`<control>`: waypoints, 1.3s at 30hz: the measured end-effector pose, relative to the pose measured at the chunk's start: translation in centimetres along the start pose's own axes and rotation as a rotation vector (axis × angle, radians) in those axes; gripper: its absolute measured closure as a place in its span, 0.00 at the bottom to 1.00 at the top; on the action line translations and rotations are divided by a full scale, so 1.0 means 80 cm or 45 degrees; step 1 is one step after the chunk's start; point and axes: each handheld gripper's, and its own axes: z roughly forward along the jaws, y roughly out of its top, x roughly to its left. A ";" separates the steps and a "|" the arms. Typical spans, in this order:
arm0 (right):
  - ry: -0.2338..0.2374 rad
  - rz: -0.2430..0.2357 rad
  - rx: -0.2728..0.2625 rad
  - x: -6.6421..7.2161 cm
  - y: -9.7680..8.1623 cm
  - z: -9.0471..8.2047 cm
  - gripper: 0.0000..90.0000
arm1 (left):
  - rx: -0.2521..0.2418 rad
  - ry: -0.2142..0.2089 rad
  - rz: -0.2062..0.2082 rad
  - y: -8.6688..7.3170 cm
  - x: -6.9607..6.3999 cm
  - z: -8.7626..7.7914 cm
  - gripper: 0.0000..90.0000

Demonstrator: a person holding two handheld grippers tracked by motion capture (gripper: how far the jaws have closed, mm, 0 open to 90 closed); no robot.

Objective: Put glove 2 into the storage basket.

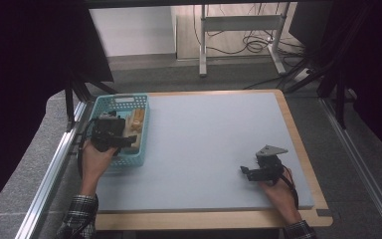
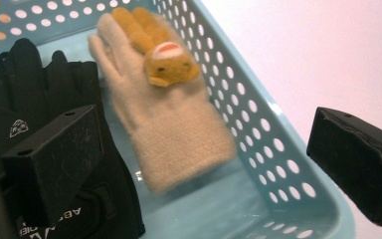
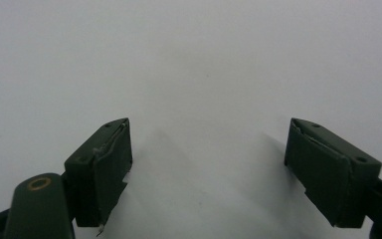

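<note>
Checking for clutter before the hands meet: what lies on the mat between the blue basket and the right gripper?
Nothing: in the high view the grey mat is bare between the blue basket and the right gripper.

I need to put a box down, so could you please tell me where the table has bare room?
The grey mat is bare from the basket across to the right claw, and up to the far edge. The crowded spot is the basket, with a black glove, a beige glove and the left claw over it.

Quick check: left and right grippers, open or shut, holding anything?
Left gripper: open, jaws wide, holding nothing, over the cream knitted glove in the turquoise perforated plastic basket.
Right gripper: open, empty, above the pale grey table mat.
</note>
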 end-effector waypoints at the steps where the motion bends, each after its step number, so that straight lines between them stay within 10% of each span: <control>1: 0.000 0.001 0.000 0.000 0.000 0.000 0.20 | 0.000 -0.001 0.006 0.000 -0.002 0.000 0.02; 39: -0.001 0.000 0.000 0.000 0.000 0.000 0.20 | -0.061 -0.147 0.183 -0.005 -0.084 0.002 0.02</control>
